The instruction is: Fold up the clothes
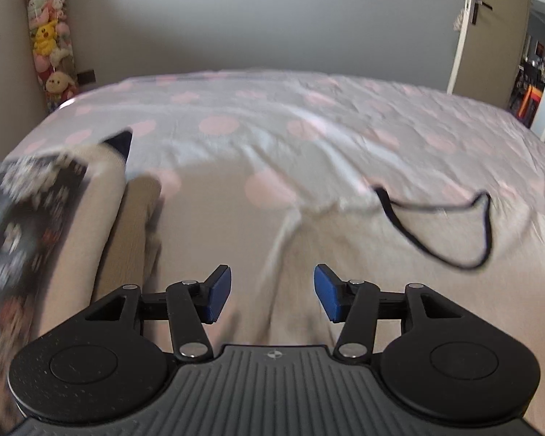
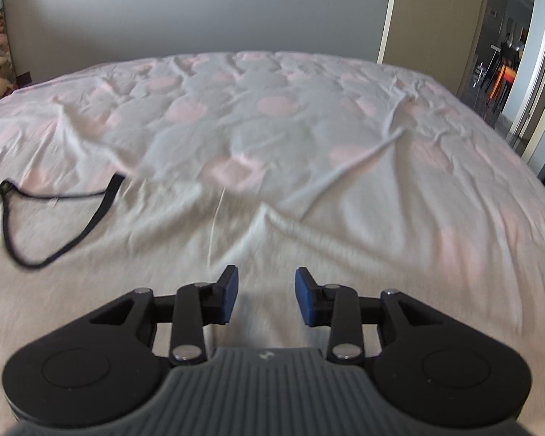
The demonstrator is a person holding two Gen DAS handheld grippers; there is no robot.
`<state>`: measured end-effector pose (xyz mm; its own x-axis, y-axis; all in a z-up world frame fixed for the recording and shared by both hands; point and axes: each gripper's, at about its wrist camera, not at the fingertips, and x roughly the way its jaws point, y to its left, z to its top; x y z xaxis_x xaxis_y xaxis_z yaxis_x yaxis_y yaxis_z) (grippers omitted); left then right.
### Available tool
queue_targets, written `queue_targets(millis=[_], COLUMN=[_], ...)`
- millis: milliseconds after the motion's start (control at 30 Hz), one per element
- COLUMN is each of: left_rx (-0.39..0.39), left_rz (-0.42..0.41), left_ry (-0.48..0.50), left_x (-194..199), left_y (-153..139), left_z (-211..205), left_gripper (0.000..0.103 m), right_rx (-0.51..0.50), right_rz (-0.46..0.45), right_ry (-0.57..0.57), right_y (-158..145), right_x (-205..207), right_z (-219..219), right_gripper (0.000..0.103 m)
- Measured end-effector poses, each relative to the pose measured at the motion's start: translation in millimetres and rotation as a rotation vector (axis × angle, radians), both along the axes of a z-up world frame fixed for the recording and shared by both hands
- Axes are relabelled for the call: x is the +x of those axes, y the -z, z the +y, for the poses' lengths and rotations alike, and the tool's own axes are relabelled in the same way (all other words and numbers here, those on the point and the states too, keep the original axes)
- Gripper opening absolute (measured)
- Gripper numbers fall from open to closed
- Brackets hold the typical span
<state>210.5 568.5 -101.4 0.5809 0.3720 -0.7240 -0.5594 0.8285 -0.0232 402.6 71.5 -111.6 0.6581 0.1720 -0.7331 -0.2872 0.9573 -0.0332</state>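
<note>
A pale cream garment (image 1: pixel 258 239) lies spread on the bed, and a thin black trim loop (image 1: pixel 436 225) marks its neckline. In the right wrist view the same loop (image 2: pixel 54 218) lies at the left, with the pale garment (image 2: pixel 163 239) around it. My left gripper (image 1: pixel 272 290) hovers over the cloth, open, with nothing between its blue pads. My right gripper (image 2: pixel 267 290) is also open and empty, low over the same cloth. At the left edge a dark patterned fabric (image 1: pixel 25 218) rests on folded beige pieces (image 1: pixel 94 239). Both views are blurred.
The bed carries a grey-white sheet with pink dots (image 1: pixel 272 120), creased across its middle (image 2: pixel 272 109). A tall column of plush toys (image 1: pixel 51 36) stands in the far left corner. A door (image 1: pixel 490 18) and an open doorway (image 2: pixel 505 58) are at the right.
</note>
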Motion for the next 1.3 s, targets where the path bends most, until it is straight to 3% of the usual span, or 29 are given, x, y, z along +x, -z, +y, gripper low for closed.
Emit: queue_targets(millis=[367,667,800,933,1000,1100,1233,1300], left_rx=[-0.224,-0.335,-0.305,-0.347,-0.355,-0.364,-0.373,-0.385], left_rz=[0.219,0.341,0.347,0.335,0.326,0.317,0.297,0.269], left_ry=[-0.012,-0.112,-0.158,-0.178,-0.179,-0.172,-0.151,-0.143], left_x=[-118,-171,-182,-189,-192,-196,-197,-201], left_y=[26,55,53,57,57,56,54,51], left_z=[-102,-156,-167,-167,-166,-167,-171,-171], left_gripper=[0.049,0.049,0.049,0.049,0.048,0.038,0.012,0.011], right_rx=[0.032,0.093,0.105,0.081,0.056,0.029,-0.048,-0.060], right_rz=[0.234,0.348,0.346,0.370,0.403,0.462,0.457,0.443], right_ry=[-0.012,0.062,0.098,0.133,0.141,0.129,0.104,0.097], right_y=[14,35,35,32,32,34,34,32], right_x=[-132,-217,-236,-247,-249,-255,-266,-269], right_z=[-22,-59,-65,-65,-64,-61,-52,-50], right_gripper=[0.037,0.041,0.042,0.059,0.060,0.060,0.028,0.013])
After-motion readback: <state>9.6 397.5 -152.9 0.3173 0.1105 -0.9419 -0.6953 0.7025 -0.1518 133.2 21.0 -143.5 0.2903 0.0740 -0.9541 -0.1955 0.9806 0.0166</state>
